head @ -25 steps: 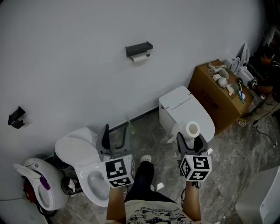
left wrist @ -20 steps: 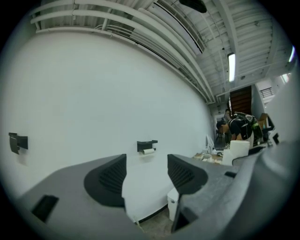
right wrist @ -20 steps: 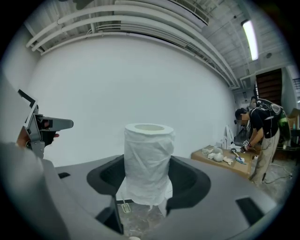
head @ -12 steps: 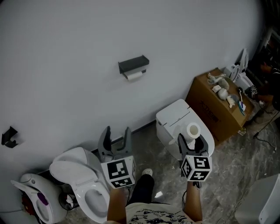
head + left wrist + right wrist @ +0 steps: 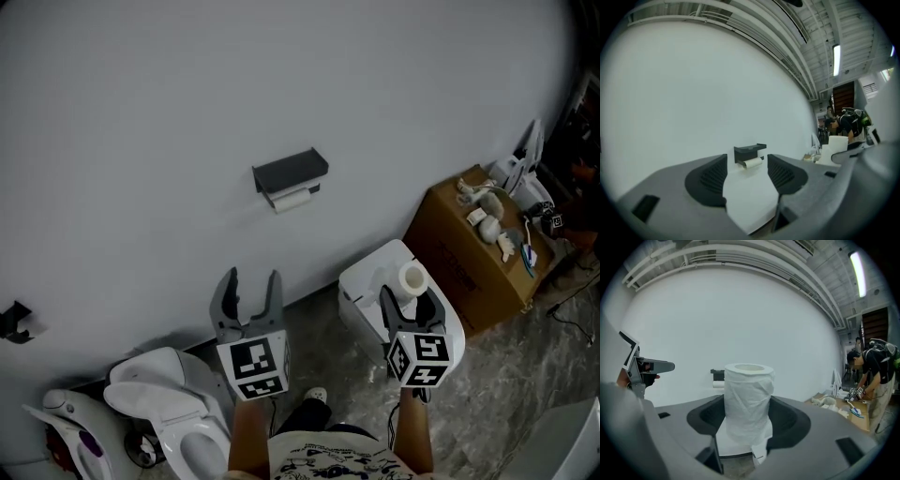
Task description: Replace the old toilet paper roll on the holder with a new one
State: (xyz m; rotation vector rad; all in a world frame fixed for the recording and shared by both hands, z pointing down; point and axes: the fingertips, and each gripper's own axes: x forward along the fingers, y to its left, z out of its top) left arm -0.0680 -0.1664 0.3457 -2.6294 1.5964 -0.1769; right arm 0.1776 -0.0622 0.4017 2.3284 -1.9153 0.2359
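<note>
A black wall holder point(image 5: 291, 172) carries a thin, nearly spent paper roll point(image 5: 293, 199) under its shelf. In the left gripper view the holder point(image 5: 749, 152) and old roll point(image 5: 753, 162) show straight ahead between the jaws, still some way off. My left gripper point(image 5: 248, 288) is open and empty, below and left of the holder. My right gripper point(image 5: 411, 302) is shut on a full white toilet paper roll point(image 5: 412, 277), which stands upright between the jaws point(image 5: 748, 404). From the right gripper view the holder point(image 5: 717, 375) peeks out to the left, behind the new roll.
A white toilet point(image 5: 178, 415) sits at lower left with a white appliance point(image 5: 70, 436) beside it. A white box-shaped toilet unit point(image 5: 389, 291) stands below the right gripper. A cardboard box point(image 5: 473, 248) with small items is at right. A person point(image 5: 874, 376) bends over at far right.
The view has drawn closer to the wall and the holder now sits lower in the frame, nearer my grippers. The left gripper rose from over the toilet to wall height. The right still holds the new roll.
</note>
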